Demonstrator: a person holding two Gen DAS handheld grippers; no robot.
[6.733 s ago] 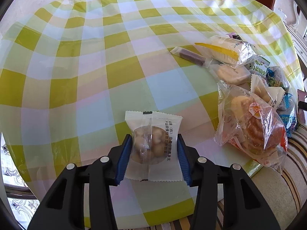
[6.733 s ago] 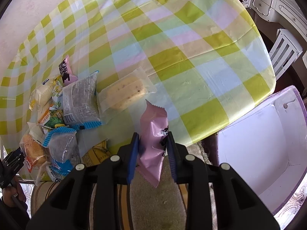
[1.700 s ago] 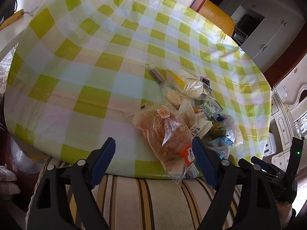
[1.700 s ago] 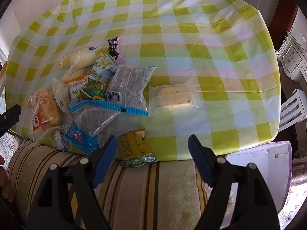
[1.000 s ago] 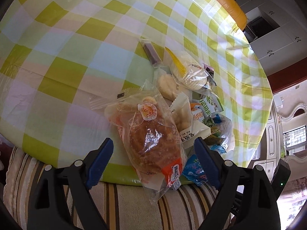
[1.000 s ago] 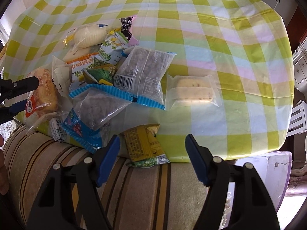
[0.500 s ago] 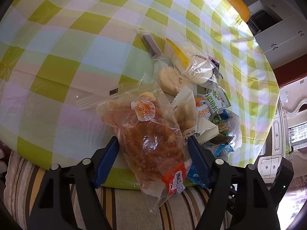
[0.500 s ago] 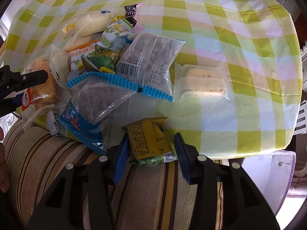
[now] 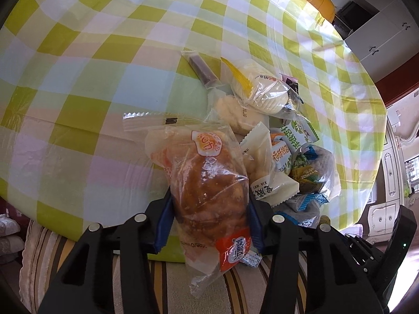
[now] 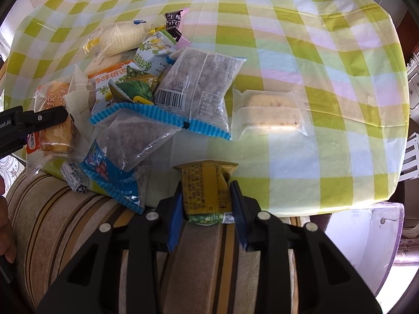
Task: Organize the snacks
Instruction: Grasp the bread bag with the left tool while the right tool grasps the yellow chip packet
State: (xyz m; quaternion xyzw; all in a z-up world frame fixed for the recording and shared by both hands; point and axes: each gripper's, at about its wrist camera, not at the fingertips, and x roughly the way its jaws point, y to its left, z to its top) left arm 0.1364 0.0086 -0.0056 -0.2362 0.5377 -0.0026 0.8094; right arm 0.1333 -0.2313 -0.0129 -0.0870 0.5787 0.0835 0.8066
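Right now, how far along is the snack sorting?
Done: nothing visibly sorted; most snacks sit in one pile at the table edge. In hand: left tongs closing around the bread bag, right tongs closing on the yellow packet. Left: the pile, plus the cake bar lying apart.

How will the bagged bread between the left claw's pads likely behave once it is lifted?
The bread bag looks soft, so it will probably squash as the left claw closes. Its loose plastic tail hangs past the table edge and will likely flop. It seems light.
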